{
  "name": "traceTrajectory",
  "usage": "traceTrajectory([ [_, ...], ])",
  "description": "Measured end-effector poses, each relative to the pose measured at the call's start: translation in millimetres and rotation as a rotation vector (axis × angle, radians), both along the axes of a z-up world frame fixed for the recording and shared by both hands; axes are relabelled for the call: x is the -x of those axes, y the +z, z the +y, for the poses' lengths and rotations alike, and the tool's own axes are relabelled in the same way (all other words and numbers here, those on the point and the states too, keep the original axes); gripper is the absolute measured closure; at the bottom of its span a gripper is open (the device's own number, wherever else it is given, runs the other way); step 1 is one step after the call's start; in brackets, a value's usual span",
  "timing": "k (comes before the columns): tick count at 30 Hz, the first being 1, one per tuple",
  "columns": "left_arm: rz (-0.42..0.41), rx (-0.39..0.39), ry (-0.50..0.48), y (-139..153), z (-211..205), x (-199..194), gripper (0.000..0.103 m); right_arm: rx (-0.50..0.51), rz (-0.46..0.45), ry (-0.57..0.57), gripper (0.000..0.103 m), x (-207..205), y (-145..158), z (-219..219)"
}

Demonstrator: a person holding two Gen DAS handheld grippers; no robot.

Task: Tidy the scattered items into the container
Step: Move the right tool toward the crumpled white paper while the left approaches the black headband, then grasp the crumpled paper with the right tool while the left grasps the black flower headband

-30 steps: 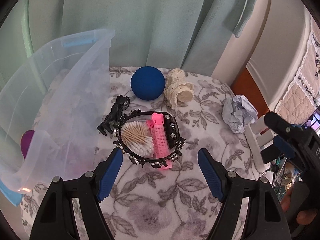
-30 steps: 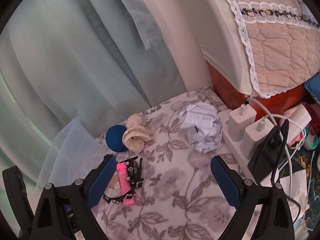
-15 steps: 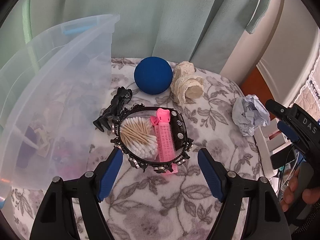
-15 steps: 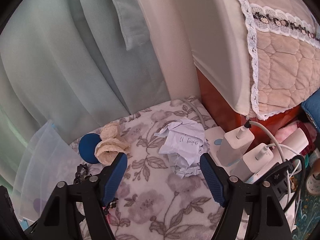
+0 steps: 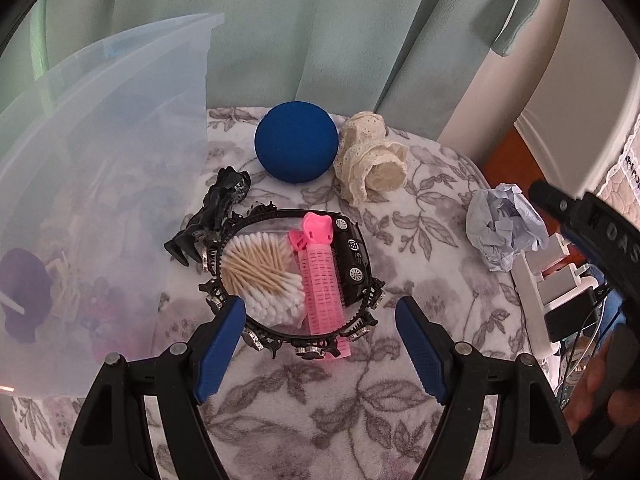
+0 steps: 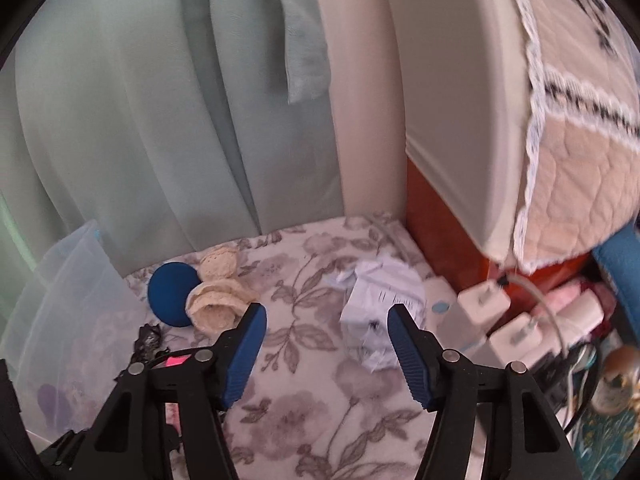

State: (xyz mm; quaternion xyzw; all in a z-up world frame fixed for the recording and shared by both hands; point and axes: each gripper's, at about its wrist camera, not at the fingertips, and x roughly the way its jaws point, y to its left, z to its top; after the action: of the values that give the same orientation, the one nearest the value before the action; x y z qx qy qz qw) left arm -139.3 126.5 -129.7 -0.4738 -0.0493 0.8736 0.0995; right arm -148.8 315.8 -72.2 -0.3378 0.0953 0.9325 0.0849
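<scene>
Left gripper point(image 5: 320, 338): blue-padded jaws set wide and empty, angled down at the nearest cluster, its left pad just beside the rim of a black studded headband point(image 5: 362, 240) that lies flat as a ring. Inside the ring: a clear packet of wooden cotton swabs point(image 5: 262, 276), a pink cylindrical hair roller point(image 5: 322, 280) with its long axis running from the gripper away toward the curtain, and a small black toy car point(image 5: 352, 256) along the far-right rim. Just left of the ring, a black claw hair clip point(image 5: 216, 216). Right gripper point(image 6: 324, 328): jaws closing, nothing pressed between them; a crumpled white paper ball point(image 6: 380, 304) lies just beyond and slightly right of its tips, so this hand is the nearer to it. Farther back: a dark blue foam ball point(image 5: 296, 146) touching a cream lace roll point(image 5: 372, 164). Container: translucent plastic storage bin point(image 5: 104, 168), at the left, already holding some items. Surface: grey floral fleece cloth point(image 5: 328, 412). Room: pale green curtain point(image 5: 280, 32) behind; white power strip with chargers point(image 6: 500, 320) at right.
</scene>
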Motion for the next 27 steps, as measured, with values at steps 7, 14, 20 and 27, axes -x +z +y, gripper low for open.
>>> traceTrajectory([
  [7, 0.017, 0.001, 0.019, -0.9, -4.3, 6.4, 0.025, -0.126, -0.092, -0.005, 0.036, 41.8, -6.9, 12.1],
  [14, 0.014, 0.002, 0.027, -7.0, -5.0, 10.4, 0.025, -0.193, -0.19, 0.011, 0.033, 67.2, -29.1, 17.3],
  [20, 0.03, 0.017, 0.015, -7.0, -1.5, 10.9, 0.025, -0.215, -0.255, 0.006, 0.032, 80.3, -48.9, 21.7],
  [27, 0.043, 0.025, 0.009, -6.1, 1.5, 13.2, 0.025, -0.218, -0.264, 0.009, 0.033, 87.2, -55.2, 26.1],
])
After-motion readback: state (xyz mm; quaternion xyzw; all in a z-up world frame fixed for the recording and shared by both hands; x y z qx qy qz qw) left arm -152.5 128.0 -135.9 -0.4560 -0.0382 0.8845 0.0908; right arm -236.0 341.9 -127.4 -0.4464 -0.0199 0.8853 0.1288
